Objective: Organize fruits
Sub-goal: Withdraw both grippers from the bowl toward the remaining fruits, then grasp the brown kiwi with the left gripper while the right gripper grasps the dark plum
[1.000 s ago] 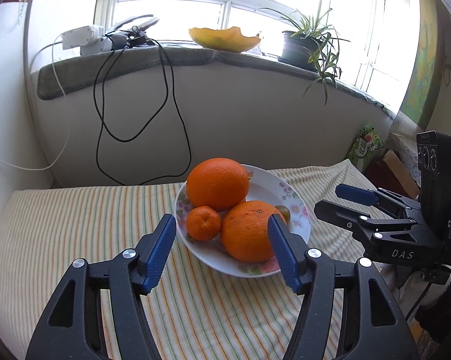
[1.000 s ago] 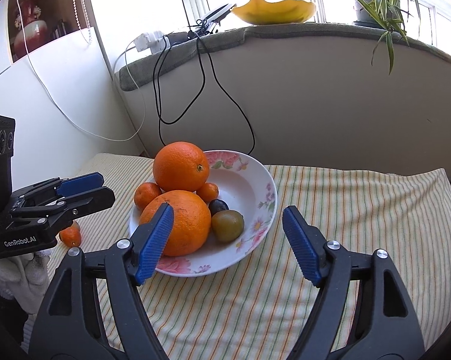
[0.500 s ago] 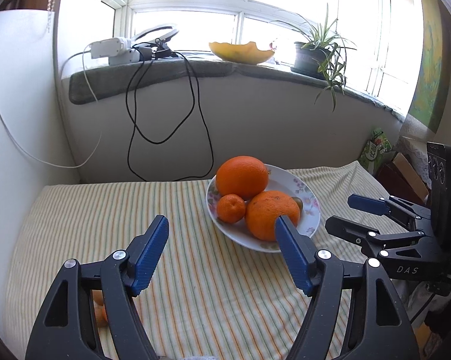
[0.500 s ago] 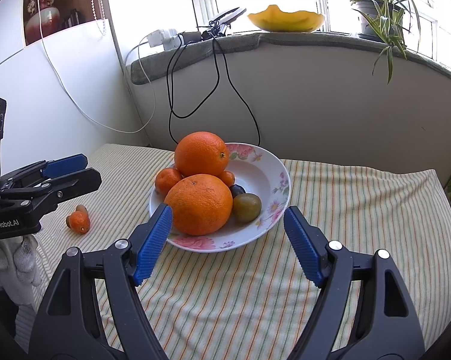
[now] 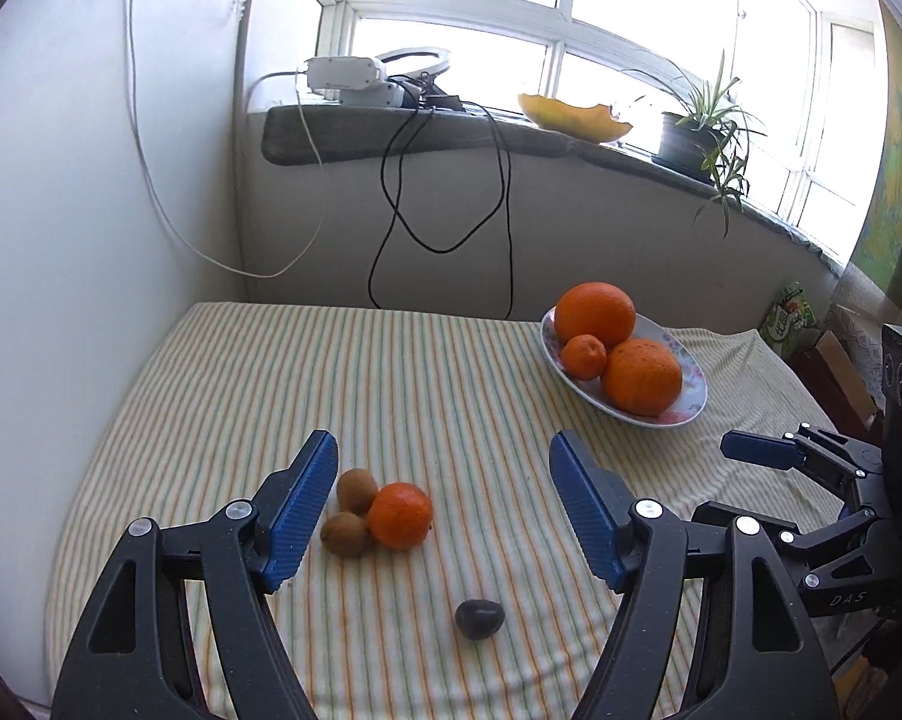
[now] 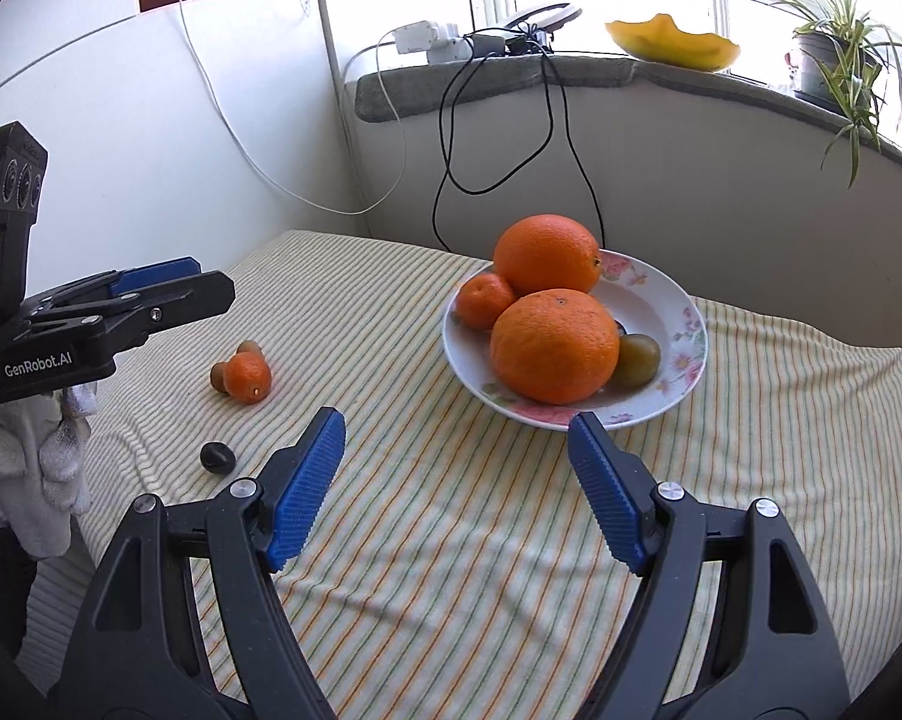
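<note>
dark plum [image 5: 480, 618], long axis maybe crosswise.

Left gripper [image 6: 169, 285] reads "GenRobot.AI"; right gripper [image 5: 769, 468] reads "DAS".

On the plate [image 6: 679, 294], a dark fruit [image 6: 621, 328] sits mostly hidden behind the front orange [image 6: 554, 346]; left tool [image 5: 442, 504] handles cut off at six o'clock.

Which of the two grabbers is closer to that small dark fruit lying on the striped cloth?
Left. The left gripper hangs open just behind the dark fruit, with the loose mandarin between its fingers. The right gripper, also open, faces the plate, farther off.
</note>
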### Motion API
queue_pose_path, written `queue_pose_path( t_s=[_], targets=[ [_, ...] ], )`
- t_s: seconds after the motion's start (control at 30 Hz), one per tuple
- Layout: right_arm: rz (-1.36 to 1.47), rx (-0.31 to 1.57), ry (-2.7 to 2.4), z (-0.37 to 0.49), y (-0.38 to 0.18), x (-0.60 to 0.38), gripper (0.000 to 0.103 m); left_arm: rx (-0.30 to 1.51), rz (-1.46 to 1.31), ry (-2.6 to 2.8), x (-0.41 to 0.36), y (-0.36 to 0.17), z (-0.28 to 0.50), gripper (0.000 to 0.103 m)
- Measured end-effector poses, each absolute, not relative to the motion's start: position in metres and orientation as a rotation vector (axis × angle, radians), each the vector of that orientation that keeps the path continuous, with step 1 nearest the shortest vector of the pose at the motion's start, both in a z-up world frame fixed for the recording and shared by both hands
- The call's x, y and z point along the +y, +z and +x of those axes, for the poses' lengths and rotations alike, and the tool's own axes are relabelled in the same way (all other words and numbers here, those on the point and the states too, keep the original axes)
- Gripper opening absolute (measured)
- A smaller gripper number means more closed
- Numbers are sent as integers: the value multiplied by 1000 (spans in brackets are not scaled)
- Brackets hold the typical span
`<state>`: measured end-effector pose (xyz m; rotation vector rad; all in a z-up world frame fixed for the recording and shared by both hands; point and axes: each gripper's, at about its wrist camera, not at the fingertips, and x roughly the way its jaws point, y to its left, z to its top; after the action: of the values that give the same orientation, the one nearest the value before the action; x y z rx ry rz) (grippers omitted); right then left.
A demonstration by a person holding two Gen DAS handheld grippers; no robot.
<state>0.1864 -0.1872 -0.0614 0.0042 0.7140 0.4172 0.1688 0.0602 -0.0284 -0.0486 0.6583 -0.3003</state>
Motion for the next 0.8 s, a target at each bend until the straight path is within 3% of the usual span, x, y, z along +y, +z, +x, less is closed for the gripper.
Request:
queue_pose_path(
  t_s=[0.13, 0.27, 0.5, 0.8],
  targets=[
    [-19, 726, 494, 177, -65, -158, 79, 678, -83, -270, 89, -38, 162, 73],
    [-34, 752, 552, 175, -72, -132, 77, 694, -105, -254, 111, -46, 159, 65],
    [-64, 819, 647, 176, -86, -90, 56, 742, -131, -303, 119, -64, 161, 48],
    [-100, 866, 716, 180, -99, -57, 44, 802, -136, -355, 111, -85, 175, 40]
  ],
)
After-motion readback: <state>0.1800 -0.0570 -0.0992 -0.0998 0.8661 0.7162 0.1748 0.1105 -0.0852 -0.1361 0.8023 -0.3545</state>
